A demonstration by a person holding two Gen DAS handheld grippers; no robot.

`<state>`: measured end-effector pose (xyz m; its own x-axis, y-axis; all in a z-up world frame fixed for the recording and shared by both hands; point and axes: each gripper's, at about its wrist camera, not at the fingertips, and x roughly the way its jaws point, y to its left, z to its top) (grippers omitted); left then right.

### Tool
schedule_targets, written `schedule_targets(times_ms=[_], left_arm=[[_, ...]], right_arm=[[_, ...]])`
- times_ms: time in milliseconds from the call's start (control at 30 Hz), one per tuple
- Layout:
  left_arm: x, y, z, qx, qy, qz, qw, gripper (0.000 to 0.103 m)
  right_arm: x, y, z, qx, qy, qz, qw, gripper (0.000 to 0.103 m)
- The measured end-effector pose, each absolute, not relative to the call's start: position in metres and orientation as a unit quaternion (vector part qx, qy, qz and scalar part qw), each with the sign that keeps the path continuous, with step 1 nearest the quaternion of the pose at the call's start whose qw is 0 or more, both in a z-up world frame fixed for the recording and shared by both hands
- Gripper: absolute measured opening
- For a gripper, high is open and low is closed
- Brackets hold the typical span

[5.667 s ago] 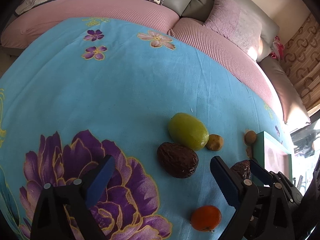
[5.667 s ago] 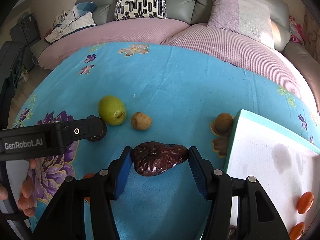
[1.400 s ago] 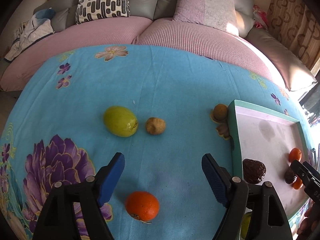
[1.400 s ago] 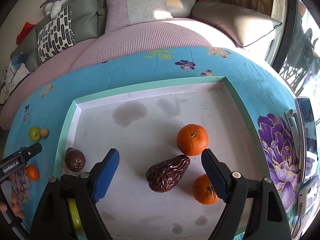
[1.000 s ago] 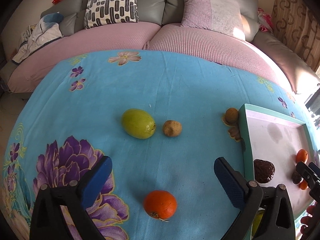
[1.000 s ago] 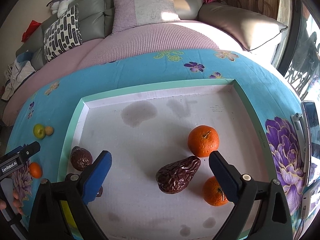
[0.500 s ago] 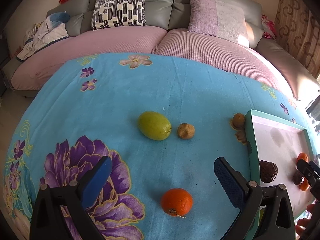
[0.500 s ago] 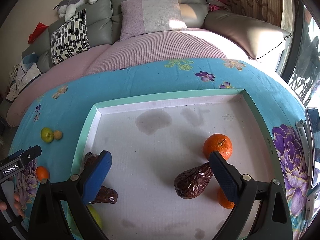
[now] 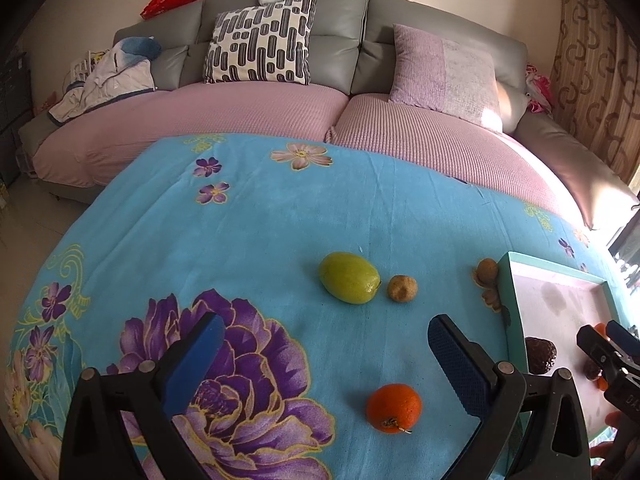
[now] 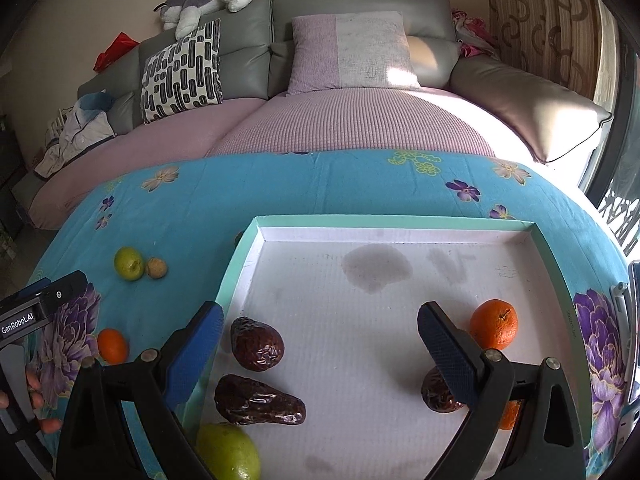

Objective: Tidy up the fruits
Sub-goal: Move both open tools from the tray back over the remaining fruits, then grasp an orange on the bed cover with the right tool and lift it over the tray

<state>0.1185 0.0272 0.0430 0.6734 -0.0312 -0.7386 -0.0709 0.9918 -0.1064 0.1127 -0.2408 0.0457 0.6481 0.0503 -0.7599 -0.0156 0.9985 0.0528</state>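
Note:
My left gripper (image 9: 324, 354) is open above the blue flowered cloth, nothing between its fingers. An orange (image 9: 394, 407) lies just below and right of its middle. Farther off sit a green fruit (image 9: 349, 282) and a small brown fruit (image 9: 402, 289). The mint-rimmed tray (image 10: 240, 256) fills the right wrist view. My right gripper (image 10: 320, 344) is open over it and empty. In the tray lie two dark wrinkled dates (image 10: 257, 344) (image 10: 258, 401) at the left, a green fruit (image 10: 228, 456) at the front, an orange (image 10: 493, 329) and another date (image 10: 438, 394) at the right.
Two small brown fruits (image 9: 487, 270) rest against the tray's left rim (image 9: 508, 304). A pink-covered sofa with cushions (image 9: 260, 42) curves behind the table. A phone (image 10: 634, 300) lies at the table's right edge. My right gripper (image 9: 610, 350) shows at the left view's right border.
Both grippers have pulled back and tilted up, so the fruits sit lower and smaller in view. The date in the tray's right part now lies behind my right finger.

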Motion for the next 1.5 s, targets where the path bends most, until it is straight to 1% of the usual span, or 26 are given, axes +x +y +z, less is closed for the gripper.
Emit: schedule_targets(times_ms=[200,567,867,1000,1033,1067,1133,1333,1433,1500], left_arm=[[0.114,0.04,0.042,-0.083,0.407,0.001,0.91,0.103],[0.109,0.067,0.045,-0.087,0.411,0.0,0.907,0.103],[0.108,0.09,0.046,-0.082,0.417,0.007,0.905,0.103],[0.113,0.097,0.04,-0.088,0.436,0.018,0.896,0.102],[0.114,0.099,0.037,-0.09,0.441,0.022,0.893,0.101],[0.116,0.102,0.034,-0.094,0.446,0.024,0.89,0.101],[0.118,0.107,0.029,-0.106,0.456,0.023,0.883,0.097],[0.124,0.116,0.015,-0.112,0.475,0.036,0.872,0.096],[0.125,0.118,0.011,-0.118,0.481,0.038,0.868,0.097],[0.126,0.12,0.009,-0.12,0.485,0.039,0.865,0.097]], right_arm=[[0.115,-0.22,0.039,0.01,0.439,0.035,0.898,0.098],[0.108,-0.19,0.042,0.006,0.429,0.062,0.901,0.098],[0.106,-0.134,0.034,-0.033,0.434,0.128,0.891,0.097],[0.105,-0.108,0.027,-0.049,0.438,0.162,0.883,0.096],[0.106,-0.102,0.024,-0.052,0.442,0.164,0.88,0.094],[0.106,-0.098,0.021,-0.054,0.446,0.167,0.878,0.087],[0.108,-0.091,0.014,-0.054,0.454,0.175,0.872,0.08],[0.11,-0.075,-0.001,-0.055,0.475,0.187,0.858,0.078],[0.111,-0.068,-0.007,-0.059,0.48,0.193,0.854,0.069],[0.111,-0.064,-0.01,-0.059,0.483,0.196,0.851,0.067]])
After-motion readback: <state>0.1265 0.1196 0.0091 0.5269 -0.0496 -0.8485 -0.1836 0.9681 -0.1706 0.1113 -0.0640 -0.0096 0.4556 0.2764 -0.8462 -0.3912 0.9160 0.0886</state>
